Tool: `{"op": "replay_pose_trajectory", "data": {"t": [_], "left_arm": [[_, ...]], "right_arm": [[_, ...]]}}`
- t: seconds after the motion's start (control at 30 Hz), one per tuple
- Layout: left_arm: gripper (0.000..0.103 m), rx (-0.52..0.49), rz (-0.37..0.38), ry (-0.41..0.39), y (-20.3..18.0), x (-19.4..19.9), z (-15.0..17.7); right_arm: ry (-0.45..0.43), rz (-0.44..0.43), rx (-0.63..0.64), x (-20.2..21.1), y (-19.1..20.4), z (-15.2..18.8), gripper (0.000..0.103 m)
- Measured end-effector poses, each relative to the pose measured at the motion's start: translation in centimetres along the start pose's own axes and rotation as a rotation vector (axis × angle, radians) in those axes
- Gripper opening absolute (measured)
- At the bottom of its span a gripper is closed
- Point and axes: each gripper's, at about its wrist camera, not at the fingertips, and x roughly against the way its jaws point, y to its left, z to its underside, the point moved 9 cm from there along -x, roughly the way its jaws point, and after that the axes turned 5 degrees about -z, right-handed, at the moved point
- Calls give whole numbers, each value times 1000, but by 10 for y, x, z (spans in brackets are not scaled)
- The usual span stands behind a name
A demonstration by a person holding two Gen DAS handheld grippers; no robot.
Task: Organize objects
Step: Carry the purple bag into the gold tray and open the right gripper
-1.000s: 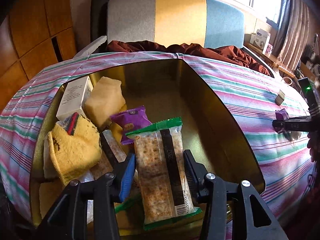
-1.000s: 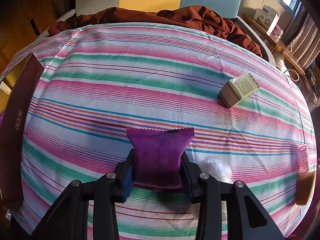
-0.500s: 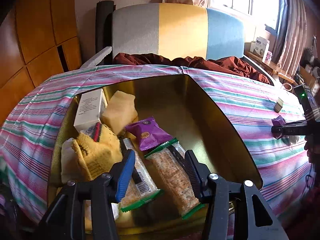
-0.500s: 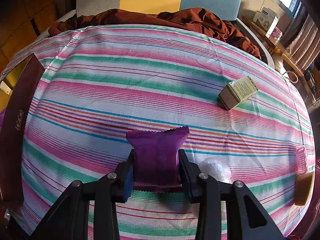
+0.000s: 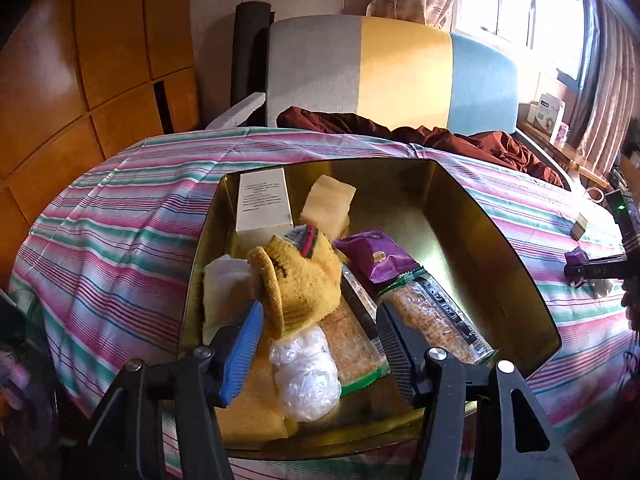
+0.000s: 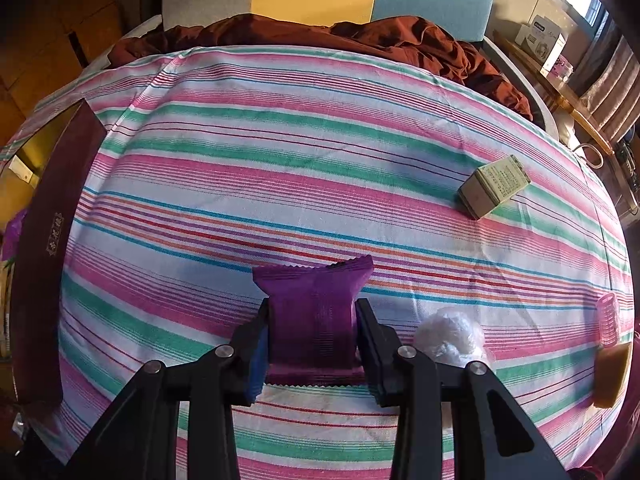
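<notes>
a: step in hand? the right gripper (image 6: 311, 334) is clenched on a purple snack packet (image 6: 314, 312), pads pressing both of its sides, the packet low over the striped bedcover (image 6: 320, 152). looks like a pick just made, carry not yet begun.

b: agreed. left gripper (image 5: 318, 344) is released; its jaws have just been opening and nothing sits between them. it hangs over the near end of the gold tin (image 5: 516, 280), above a clear plastic wad (image 5: 306, 376) and a cracker pack (image 5: 352, 344). i judge its own drop is finished.

a: tin contents: yellow sock (image 5: 298, 280), white carton (image 5: 264, 204), pale sponge (image 5: 328, 206), a second purple packet (image 5: 374, 254), second cracker pack (image 5: 436, 320). crowded on the left half; bare floor on the right and far side.

b: still out on the cover, in the right view: a small green-labelled box (image 6: 494, 190), another plastic wad (image 6: 450, 334) just beside the right gripper, a pink ridged piece (image 6: 608, 320) and an amber block (image 6: 610, 376) at the edge.

a: next move, my guess: lift the packet clear and carry it leftward to the tin, whose maroon outer wall (image 6: 52, 240) shows at the left margin. it must clear that rim before release, and the left gripper should be out of the way.

b: pose: right gripper tipped steeply down at the bed; left gripper angled down less steeply, looking along the tin's length.
</notes>
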Motion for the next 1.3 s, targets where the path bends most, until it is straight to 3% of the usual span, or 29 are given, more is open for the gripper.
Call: {"op": "replay_pose_trajectory", "data": {"t": [0.27,0.87,1.13,1.3], "left_arm": [[65,8,11,-56,7,15,-13],[66,72,9,-48,35,18,-3],[69,87,10,-47,45,21,1],[70,115,-11,-33,58,18,5]], "right_arm": [[-98,-114,40,29,72,-18,36],[-211,-295,189,81,197,-33,35],[-168,-352,287,64,269,-37,35],[-137,-295,325,35,295,-43,35]]}}
